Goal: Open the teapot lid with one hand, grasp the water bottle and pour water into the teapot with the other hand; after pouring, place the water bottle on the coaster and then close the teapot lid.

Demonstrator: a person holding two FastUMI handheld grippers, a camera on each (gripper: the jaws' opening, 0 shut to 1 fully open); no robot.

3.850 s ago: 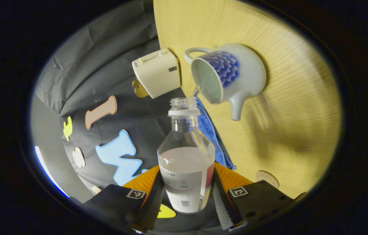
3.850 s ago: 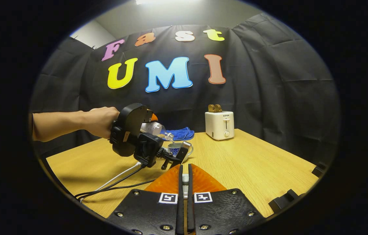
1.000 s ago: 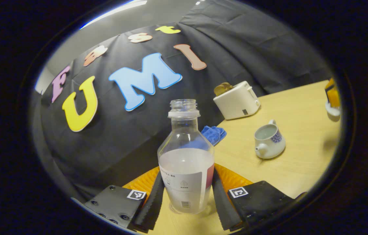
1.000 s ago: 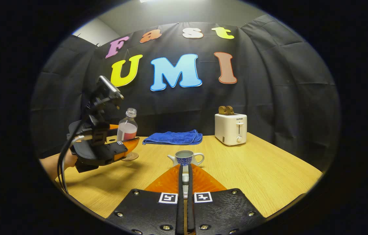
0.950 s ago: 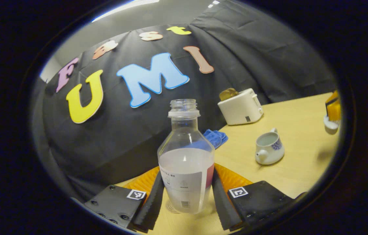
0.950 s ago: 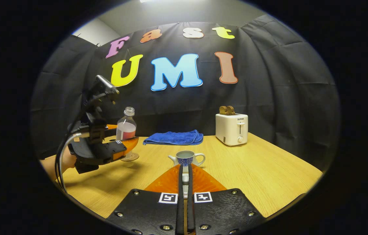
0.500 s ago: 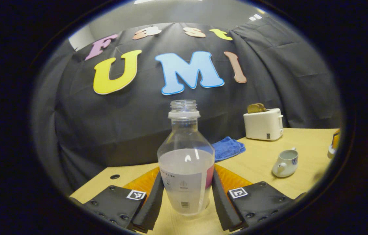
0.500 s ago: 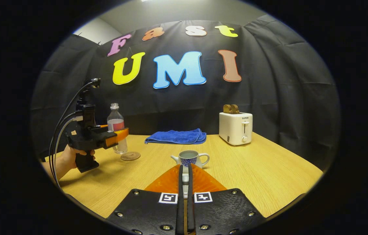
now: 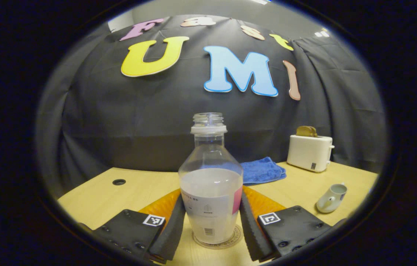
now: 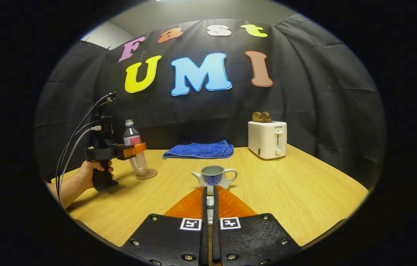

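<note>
Water bottle [image 9: 210, 192], tilted in the air a second ago, now stands upright on the coaster [image 9: 235, 241]; left gripper [image 9: 212, 221] fingers clasp it; right gripper [image 10: 208, 201] pinches the lid; teapot [image 10: 214, 176] open; lid closing remains.

Black gripper bodies [image 10: 208, 236] — square tag markings, screws, orange webs — trailing cables [image 10: 68, 147].

Both views low over table [image 10: 286, 184], facing wall, sharing teapot [image 9: 330, 198]
</note>
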